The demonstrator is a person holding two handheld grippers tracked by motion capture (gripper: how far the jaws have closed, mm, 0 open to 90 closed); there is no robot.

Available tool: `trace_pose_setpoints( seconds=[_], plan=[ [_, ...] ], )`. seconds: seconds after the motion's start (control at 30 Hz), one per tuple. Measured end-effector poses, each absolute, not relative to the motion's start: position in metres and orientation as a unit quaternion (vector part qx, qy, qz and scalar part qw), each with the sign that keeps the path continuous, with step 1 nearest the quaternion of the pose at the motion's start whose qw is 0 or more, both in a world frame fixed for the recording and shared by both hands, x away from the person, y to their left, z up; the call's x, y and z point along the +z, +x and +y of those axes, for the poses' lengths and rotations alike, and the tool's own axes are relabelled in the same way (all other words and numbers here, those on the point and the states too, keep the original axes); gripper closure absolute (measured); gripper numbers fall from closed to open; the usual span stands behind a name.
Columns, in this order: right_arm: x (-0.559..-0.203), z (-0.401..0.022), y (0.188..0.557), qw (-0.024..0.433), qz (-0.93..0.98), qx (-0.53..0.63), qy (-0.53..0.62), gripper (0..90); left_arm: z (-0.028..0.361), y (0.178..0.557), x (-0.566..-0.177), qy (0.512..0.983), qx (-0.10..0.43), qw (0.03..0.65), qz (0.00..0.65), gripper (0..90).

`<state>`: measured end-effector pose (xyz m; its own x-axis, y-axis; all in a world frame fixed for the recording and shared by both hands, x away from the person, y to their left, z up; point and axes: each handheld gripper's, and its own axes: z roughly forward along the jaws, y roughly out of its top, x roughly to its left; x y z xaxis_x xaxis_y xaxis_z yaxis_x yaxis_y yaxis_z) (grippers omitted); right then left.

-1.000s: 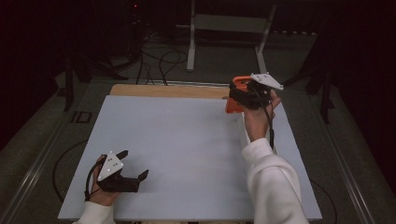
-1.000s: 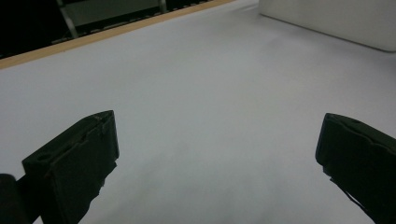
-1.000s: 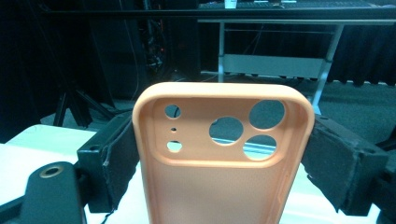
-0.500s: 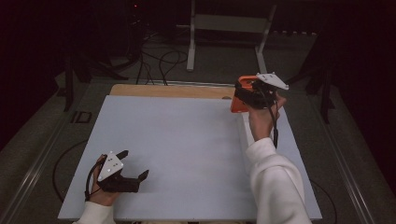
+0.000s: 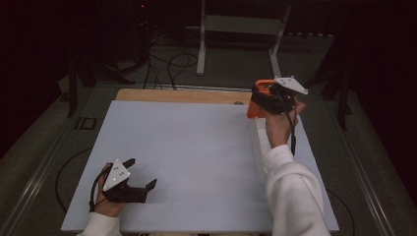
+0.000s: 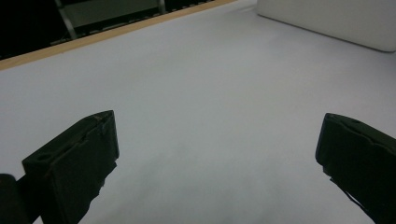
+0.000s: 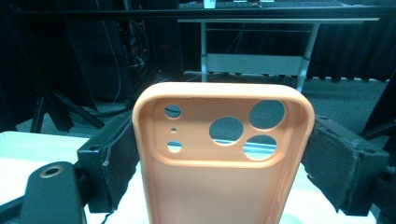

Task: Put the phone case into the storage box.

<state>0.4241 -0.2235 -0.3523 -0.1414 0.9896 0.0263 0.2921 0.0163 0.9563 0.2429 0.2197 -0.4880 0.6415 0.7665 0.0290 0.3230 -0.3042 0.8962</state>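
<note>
Orange phone case [image 7: 223, 158] sits between the right gripper's [image 7: 223, 163] two black fingers [image 7: 109, 161], which are clenched on its long side edges; in the right gripper view both pads press against the case's rim. The case stands upright there, its hollow inner side facing the camera. Three large round camera cutouts lie toward its upper right and smaller holes toward its upper left, and dark room background shows through them. In the high view the case [image 5: 256, 101] is held up over the far right part of the counter [image 5: 196, 147], near its back edge, with the right gripper [image 5: 265, 98] around it and the grey plate on top. The person's right hand [image 5: 278, 125] grips the tool from below, a white sleeve [image 5: 295, 196] running back to the near edge.

A long white box [image 5: 259, 152] lies on the counter along its right side, just left of that sleeve; whether the sleeve touches it cannot be told. In the left gripper view the box [image 6: 327, 21] shows at the upper right.

The left gripper [image 5: 140, 174] rests low at the near left corner of the counter, held by the left hand [image 5: 105, 201]. Its fingers [image 6: 74, 163] are released, spread wide with only bare white surface between them.
</note>
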Motion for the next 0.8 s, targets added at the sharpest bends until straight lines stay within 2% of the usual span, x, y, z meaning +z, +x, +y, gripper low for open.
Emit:
trace_pose_setpoints(
  seconds=[0.8],
  plan=[
    [-0.36, -0.235, 0.433, 0.394, 0.594, 0.439, 0.547, 16.2, 0.22, 0.242, -0.487, 0.772, 0.234, 0.474, 0.352, 0.1]
  ],
)
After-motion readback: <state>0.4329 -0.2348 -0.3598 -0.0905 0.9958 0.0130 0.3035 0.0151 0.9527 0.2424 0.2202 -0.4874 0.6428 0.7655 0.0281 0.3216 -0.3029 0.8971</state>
